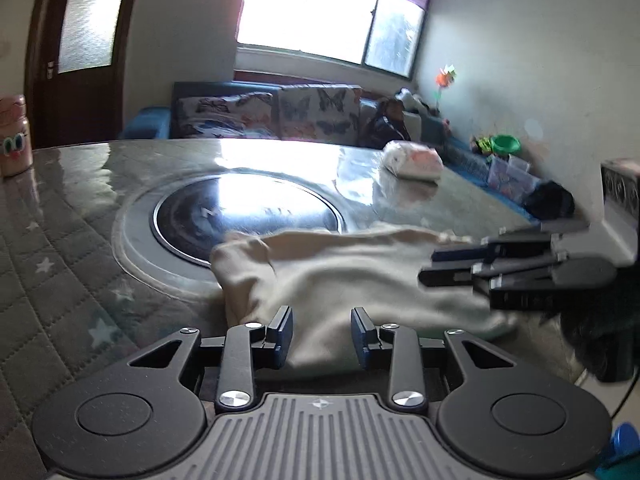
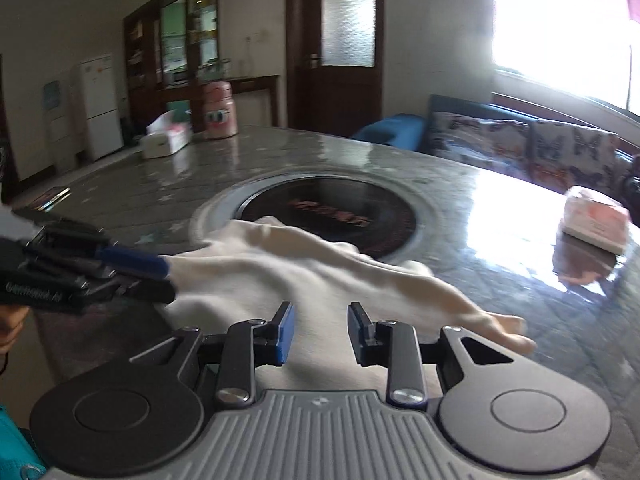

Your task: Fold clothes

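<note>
- Lowest in the left wrist view, the left gripper (image 1: 322,334) has its jaws partly open, with the cream garment (image 1: 340,276) running between them; the pads stand a little off the cloth and do not seem to press it.
- At the bottom of the right wrist view, the right gripper (image 2: 321,332) also has its jaws partly open, straddling the same garment (image 2: 304,276) with nothing pinched.
- The garment lies rumpled on the table (image 1: 60,240), in the lower middle of both views, its far edge lapping over the round inset hob (image 2: 332,208) at centre frame.
- Judging from this, a fold has just been laid or a fresh grip is being sought. The next move calls for each set of jaws to find an edge or corner, close on it, and lift together so the cloth stays taut.
- The two grippers are close together, each showing at the side of the other's view, so crowding is the main risk.
- Further off, a wrapped packet (image 1: 414,160) sits right of centre, and a pink jar (image 2: 219,110) and tissue box (image 2: 166,140) stand upper left; all are well apart from the cloth.
- Beyond the table are a sofa (image 1: 280,116) and bright window (image 1: 320,8).
</note>
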